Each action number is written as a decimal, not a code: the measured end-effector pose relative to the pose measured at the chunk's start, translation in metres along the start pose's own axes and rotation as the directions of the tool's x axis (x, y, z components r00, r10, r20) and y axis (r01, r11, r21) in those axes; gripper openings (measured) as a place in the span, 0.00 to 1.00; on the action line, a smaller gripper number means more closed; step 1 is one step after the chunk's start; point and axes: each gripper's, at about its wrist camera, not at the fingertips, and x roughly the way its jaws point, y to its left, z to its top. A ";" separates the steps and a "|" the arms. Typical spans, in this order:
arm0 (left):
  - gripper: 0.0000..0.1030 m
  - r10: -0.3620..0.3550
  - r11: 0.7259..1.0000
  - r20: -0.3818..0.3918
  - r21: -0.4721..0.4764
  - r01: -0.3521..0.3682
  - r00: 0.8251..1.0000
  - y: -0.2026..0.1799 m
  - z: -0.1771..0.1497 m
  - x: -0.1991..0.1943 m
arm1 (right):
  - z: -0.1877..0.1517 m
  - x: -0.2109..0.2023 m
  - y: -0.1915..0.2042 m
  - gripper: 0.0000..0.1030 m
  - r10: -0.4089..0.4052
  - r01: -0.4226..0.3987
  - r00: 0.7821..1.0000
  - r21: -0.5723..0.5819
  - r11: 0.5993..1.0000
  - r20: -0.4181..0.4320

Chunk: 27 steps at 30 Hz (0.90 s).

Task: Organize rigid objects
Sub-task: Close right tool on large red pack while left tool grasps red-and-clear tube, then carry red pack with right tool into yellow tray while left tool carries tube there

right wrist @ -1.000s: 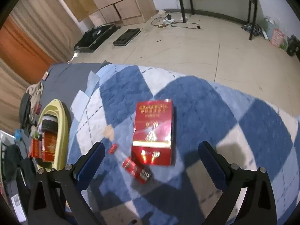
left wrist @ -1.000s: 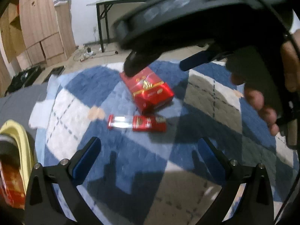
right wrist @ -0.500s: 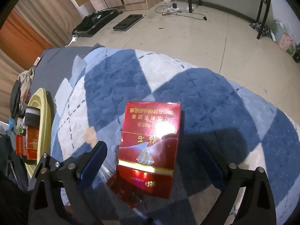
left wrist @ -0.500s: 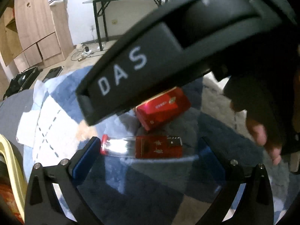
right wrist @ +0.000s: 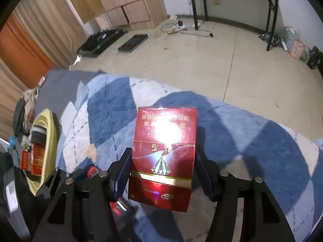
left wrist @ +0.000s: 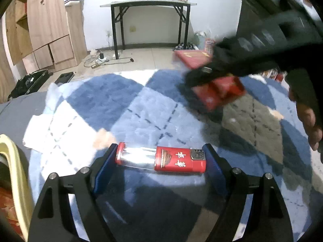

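My left gripper (left wrist: 160, 162) is shut on a red and clear lighter (left wrist: 161, 159), held crosswise between its blue pads just above the blue checked blanket (left wrist: 125, 109). My right gripper (right wrist: 162, 171) is shut on a red cigarette pack (right wrist: 163, 151), gripped by its long sides and lifted off the blanket (right wrist: 113, 104). In the left wrist view the right gripper and the pack (left wrist: 218, 92) show blurred at upper right. The lighter's red end (right wrist: 91, 170) peeks out behind the right gripper's left finger.
A yellow basket (right wrist: 48, 129) with red boxes and a dark roll stands at the blanket's left edge; its rim shows in the left wrist view (left wrist: 12, 161). Beyond are bare floor, a black-legged table (left wrist: 149, 4) and wooden cabinets (left wrist: 48, 20).
Both grippers came down and closed: the left on the lighter, the right on the cigarette pack. The right gripper has lifted the pack up and to the right.
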 end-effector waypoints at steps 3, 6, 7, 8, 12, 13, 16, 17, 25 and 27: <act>0.81 0.016 1.000 0.020 -0.006 -0.016 1.000 0.011 0.003 -0.026 | -0.012 -0.017 -0.006 0.58 -0.017 0.017 1.000 -0.009 1.000 0.018; 0.81 0.028 1.000 0.027 -0.013 -0.028 0.999 0.027 0.003 -0.055 | -0.027 -0.028 -0.008 0.58 -0.017 0.017 1.000 -0.007 1.000 0.006; 0.81 0.032 0.999 0.028 -0.022 -0.032 0.999 0.036 0.003 -0.070 | -0.034 -0.030 -0.005 0.58 -0.025 0.025 1.000 -0.019 1.000 -0.005; 0.81 0.039 0.999 0.028 -0.025 -0.038 0.999 0.041 0.002 -0.078 | -0.038 -0.033 -0.001 0.58 -0.027 0.027 1.000 -0.031 0.999 -0.012; 0.81 0.078 0.997 0.033 -0.018 -0.077 0.996 0.075 -0.005 -0.117 | -0.052 -0.040 0.037 0.58 0.003 -0.006 0.999 -0.095 0.995 -0.036; 0.81 0.087 0.996 0.037 -0.021 -0.087 0.996 0.086 -0.010 -0.128 | -0.055 -0.042 0.052 0.58 0.017 -0.022 0.999 -0.117 0.993 -0.038; 0.81 0.117 0.992 0.058 -0.049 -0.114 0.991 0.119 -0.022 -0.159 | -0.059 -0.045 0.099 0.58 0.063 -0.072 0.997 -0.199 0.977 -0.052; 0.81 0.126 0.991 0.061 -0.058 -0.123 0.990 0.131 -0.024 -0.165 | -0.061 -0.046 0.121 0.58 0.086 -0.096 0.995 -0.230 0.968 -0.055; 0.81 0.229 0.963 0.033 -0.157 -0.221 0.973 0.238 -0.030 -0.195 | -0.074 -0.027 0.257 0.58 0.205 -0.241 0.970 -0.378 0.894 -0.134; 0.81 0.235 0.957 0.003 -0.175 -0.231 0.972 0.258 -0.033 -0.191 | -0.073 -0.017 0.286 0.58 0.194 -0.238 0.970 -0.432 0.870 -0.145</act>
